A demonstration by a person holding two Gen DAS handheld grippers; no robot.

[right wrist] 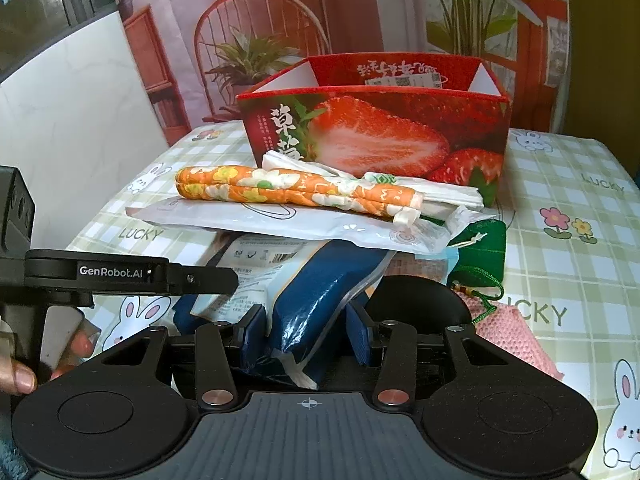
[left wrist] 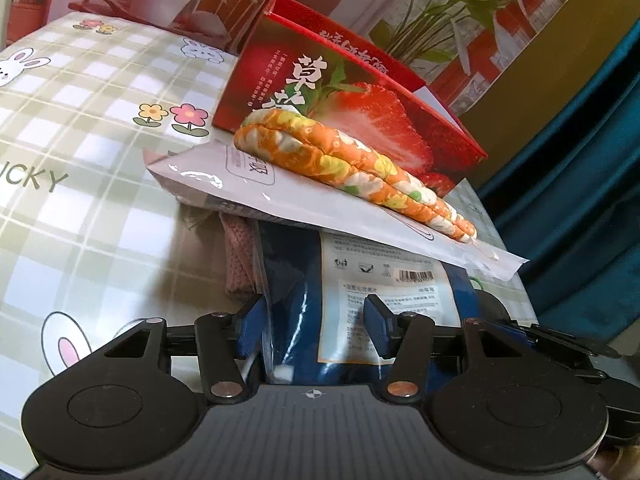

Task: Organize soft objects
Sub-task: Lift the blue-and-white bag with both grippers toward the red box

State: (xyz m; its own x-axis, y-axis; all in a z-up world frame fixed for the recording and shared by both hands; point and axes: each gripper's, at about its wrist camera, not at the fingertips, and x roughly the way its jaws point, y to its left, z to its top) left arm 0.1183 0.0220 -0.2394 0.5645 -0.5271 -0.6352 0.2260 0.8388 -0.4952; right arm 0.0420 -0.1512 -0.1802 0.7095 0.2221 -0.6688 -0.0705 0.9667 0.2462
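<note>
Green pouch [right wrist: 482, 246] only in right view; both tools [left wrist: 316, 330] [right wrist: 306, 330] clamp blue packet [right wrist: 316, 292].

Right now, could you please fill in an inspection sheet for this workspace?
Surface: checked bunny tablecloth.
Job's things: blue packet under a white packet, orange floral pad on top; green pouch and pink knit cloth beside them; open strawberry box behind.
Clutter: nothing seen.
Grippers: right hand-held gripper shut on the blue packet; left hand-held gripper straddles it, contact unclear.
Cables: nothing seen.
Surroundings: printed plant backdrop, teal curtain.
</note>
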